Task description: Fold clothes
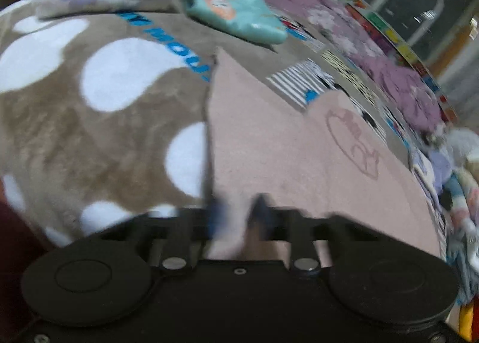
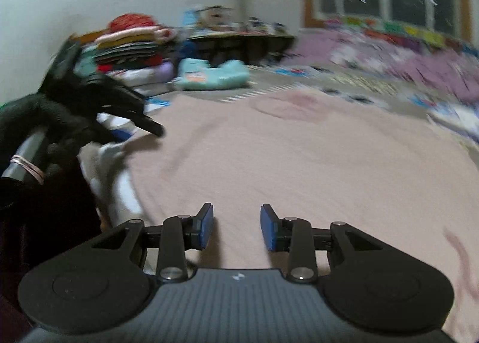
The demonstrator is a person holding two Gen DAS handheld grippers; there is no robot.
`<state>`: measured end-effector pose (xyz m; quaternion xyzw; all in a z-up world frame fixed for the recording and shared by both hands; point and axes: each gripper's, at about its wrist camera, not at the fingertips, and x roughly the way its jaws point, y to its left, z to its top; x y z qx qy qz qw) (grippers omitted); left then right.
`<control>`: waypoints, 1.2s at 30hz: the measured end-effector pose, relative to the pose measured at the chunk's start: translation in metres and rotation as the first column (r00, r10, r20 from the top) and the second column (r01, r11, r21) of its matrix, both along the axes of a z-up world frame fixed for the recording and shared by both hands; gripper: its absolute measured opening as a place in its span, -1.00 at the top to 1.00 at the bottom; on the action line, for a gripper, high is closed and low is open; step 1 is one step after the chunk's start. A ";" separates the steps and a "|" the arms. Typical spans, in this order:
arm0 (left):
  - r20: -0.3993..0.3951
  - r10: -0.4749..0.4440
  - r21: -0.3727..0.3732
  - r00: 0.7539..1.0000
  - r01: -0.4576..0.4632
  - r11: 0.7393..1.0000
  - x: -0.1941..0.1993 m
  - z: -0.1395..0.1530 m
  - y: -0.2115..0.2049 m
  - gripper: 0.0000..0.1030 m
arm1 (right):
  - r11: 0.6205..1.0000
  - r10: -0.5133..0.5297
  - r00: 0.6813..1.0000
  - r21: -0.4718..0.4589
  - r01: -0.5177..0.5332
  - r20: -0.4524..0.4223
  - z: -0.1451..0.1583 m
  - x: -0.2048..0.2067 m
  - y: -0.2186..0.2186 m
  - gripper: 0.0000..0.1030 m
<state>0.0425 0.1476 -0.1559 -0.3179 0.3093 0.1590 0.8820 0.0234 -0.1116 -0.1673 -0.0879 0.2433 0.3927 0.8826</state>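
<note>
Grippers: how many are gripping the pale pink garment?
1. Left gripper pinches the pale pink garment at its near edge; right gripper hovers open above it.

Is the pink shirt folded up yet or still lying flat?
Mostly flat. The pink shirt spreads wide over the spotted blanket, only one edge pinched up in the left gripper. The right gripper hovers, jaws apart.

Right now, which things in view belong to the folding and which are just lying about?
In the job: pink garment, left gripper pinching its edge, right gripper above it with jaws apart.

Lying about: teal garment, stack of folded clothes, spotted blanket, purple bedding.
</note>
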 end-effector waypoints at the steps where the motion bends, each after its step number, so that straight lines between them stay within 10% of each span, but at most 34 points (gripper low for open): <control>1: 0.030 0.007 0.047 1.000 -0.009 0.999 -0.008 0.011 -0.003 0.86 | 1.000 0.006 1.000 -0.024 -0.006 -0.008 -0.004 0.002 0.008 0.33; 4: 0.028 -0.018 0.225 0.999 0.011 0.974 -0.020 0.033 -0.025 0.85 | 0.999 0.010 1.000 -0.045 -0.011 -0.026 -0.009 0.003 0.016 0.29; 13: -0.040 0.084 0.042 0.996 -0.082 0.996 -0.017 0.010 0.016 0.39 | 0.999 0.023 0.999 -0.048 -0.024 -0.025 -0.005 -0.005 0.006 0.30; 20: 0.076 0.053 0.098 0.996 -0.060 0.993 0.000 0.037 0.015 0.42 | 0.999 0.026 0.999 -0.033 -0.026 -0.022 -0.005 -0.008 -0.002 0.31; 23: 0.009 0.017 0.062 1.000 -0.018 0.998 0.019 0.015 0.016 0.30 | 0.999 0.027 0.999 -0.027 -0.028 -0.035 -0.006 -0.009 -0.005 0.31; 25: 0.004 0.082 -0.024 0.997 -0.082 0.996 0.011 0.009 0.027 0.87 | 0.999 0.026 0.999 -0.025 -0.027 -0.043 -0.006 -0.009 -0.008 0.32; 28: 0.028 0.215 -0.168 0.976 -0.208 0.964 -0.015 0.011 0.046 0.77 | 1.000 0.018 0.998 -0.020 -0.019 -0.054 -0.006 -0.010 -0.014 0.32; 32: 0.142 0.151 -0.233 0.978 -0.116 0.965 -0.037 0.026 0.032 0.76 | 1.000 0.018 0.997 0.002 -0.018 -0.070 -0.007 -0.008 -0.018 0.32; 36: -0.023 0.125 -0.175 0.992 -0.128 0.976 -0.027 -0.003 0.017 0.70 | 1.000 0.018 0.996 0.013 -0.017 -0.093 -0.007 -0.005 -0.021 0.32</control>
